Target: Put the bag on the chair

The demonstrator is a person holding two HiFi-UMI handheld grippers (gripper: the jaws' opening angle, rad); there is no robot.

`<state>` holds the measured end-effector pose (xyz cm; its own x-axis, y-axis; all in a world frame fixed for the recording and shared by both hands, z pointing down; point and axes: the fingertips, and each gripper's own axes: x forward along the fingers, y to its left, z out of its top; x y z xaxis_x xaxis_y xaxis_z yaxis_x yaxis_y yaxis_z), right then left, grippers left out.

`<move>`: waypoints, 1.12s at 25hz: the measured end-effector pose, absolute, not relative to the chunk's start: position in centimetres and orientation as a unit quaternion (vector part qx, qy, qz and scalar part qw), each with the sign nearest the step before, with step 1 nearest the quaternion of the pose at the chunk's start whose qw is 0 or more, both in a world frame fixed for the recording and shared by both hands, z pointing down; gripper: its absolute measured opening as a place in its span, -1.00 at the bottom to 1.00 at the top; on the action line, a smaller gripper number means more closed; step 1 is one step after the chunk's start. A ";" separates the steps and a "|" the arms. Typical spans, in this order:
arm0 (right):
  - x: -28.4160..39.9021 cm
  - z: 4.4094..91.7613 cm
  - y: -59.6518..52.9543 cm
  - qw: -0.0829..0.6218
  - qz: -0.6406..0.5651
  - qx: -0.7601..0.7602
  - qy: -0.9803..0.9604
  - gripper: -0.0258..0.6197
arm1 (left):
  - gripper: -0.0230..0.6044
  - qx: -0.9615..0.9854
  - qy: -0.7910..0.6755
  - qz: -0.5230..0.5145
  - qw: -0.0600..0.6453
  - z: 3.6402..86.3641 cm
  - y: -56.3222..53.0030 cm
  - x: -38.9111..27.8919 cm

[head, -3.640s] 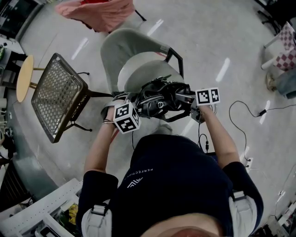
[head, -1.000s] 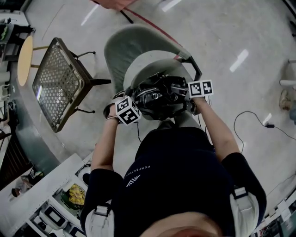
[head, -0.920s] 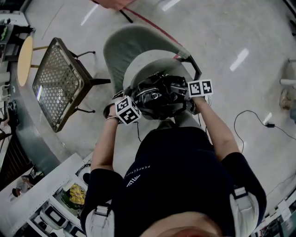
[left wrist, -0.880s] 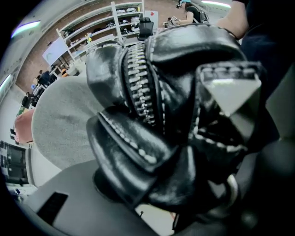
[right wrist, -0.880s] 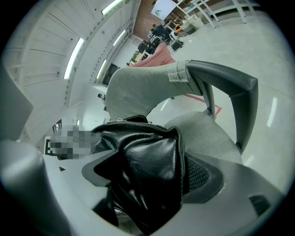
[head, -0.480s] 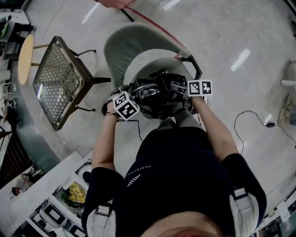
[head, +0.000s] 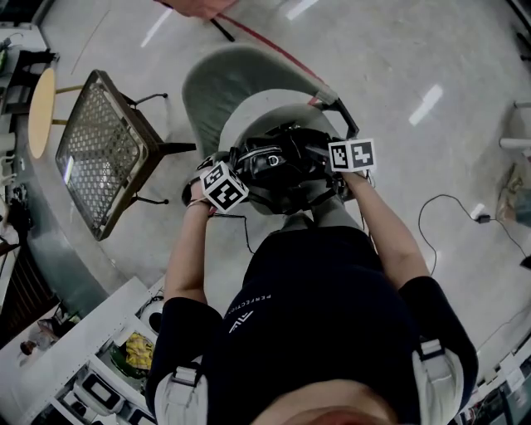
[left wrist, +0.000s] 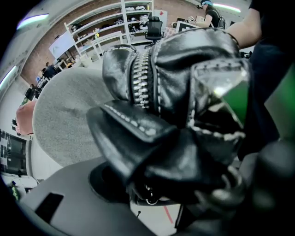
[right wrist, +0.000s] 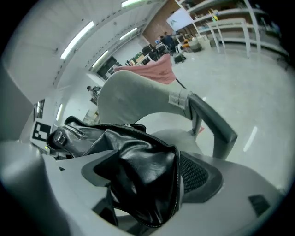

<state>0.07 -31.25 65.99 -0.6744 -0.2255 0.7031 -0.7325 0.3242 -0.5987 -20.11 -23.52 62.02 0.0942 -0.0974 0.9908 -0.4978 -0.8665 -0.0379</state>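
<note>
Looking straight down on the black leather bag; slumped across the seat of the grey chair, in front of the curved backrest and just beside the dark armrest; crumpled, zip side up, silver zip teeth and white stitching catching the light.

Over to the left gripper, at the bag's left end, pointing straight down; jaws well apart, having just been opening; folds of leather and a strap hanging between them, with bare pad and a strip of floor showing in the gap; no squeeze on the bag.

Across to the right gripper, at the bag's right end, angled down toward the seat; clamped on a bunched fold of black leather, filling the space between the two pads.

Around the chair, on pale glossy floor: a metal mesh chair to the left, well apart; a round wooden stool beyond that; a patch of pink cloth at the top edge; a thin black cable trailing off to the right.
</note>
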 end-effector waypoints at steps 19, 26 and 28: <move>5.9 63.0 -33.3 0.335 0.313 0.466 -0.757 -0.50 | 0.07 0.809 -0.192 0.544 0.109 59.9 -27.9 -9.9; 10.5 63.4 -32.6 0.344 0.326 0.514 -0.715 -0.72 | 0.06 0.830 -0.168 0.527 0.073 59.1 -29.1 -3.8; 10.7 63.1 -32.5 0.335 0.324 0.512 -0.721 -0.72 | 0.07 0.828 -0.166 0.532 0.059 59.0 -29.3 -3.3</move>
<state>10.66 -32.50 63.09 -0.2500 -0.5212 0.8160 -0.9564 0.2644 -0.1241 -3.29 -29.29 59.03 0.3796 -0.2121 0.9005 -0.3372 -0.9381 -0.0788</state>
